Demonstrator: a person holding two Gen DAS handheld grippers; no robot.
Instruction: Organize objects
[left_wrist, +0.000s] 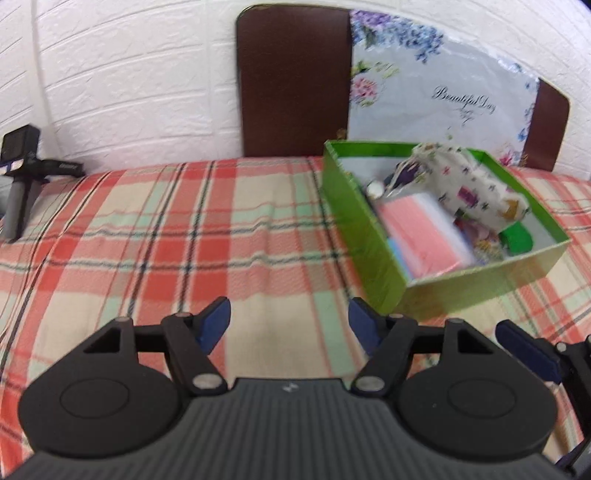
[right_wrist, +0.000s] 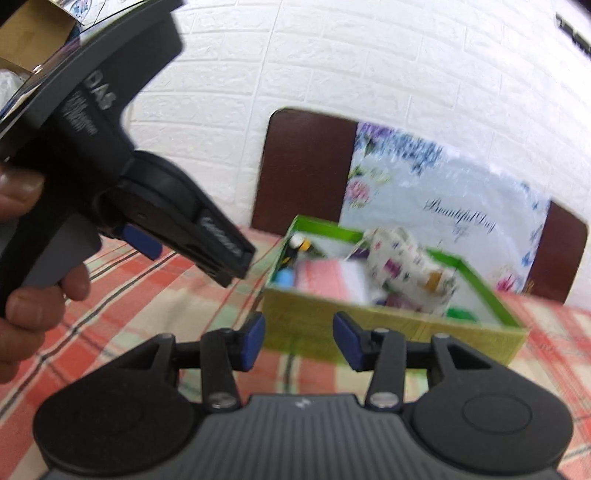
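Backdrop: white embossed brick-pattern wall (left_wrist: 147, 85), evenly lit.
Dark brown chair back (left_wrist: 293, 81) stands against the wall behind the table; second brown chair back (left_wrist: 546, 125) to its right. Floral sheet (left_wrist: 436, 92) printed "Beautiful Day" leans between them. Table covered with red, cream, green plaid cloth (left_wrist: 184, 236).

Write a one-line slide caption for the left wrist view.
Open hand-held gripper above the red plaid cloth, beside a green cardboard box holding a floral fabric pouch.

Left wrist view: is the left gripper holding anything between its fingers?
No: the left gripper stands open with only the plaid cloth visible between its fingers.
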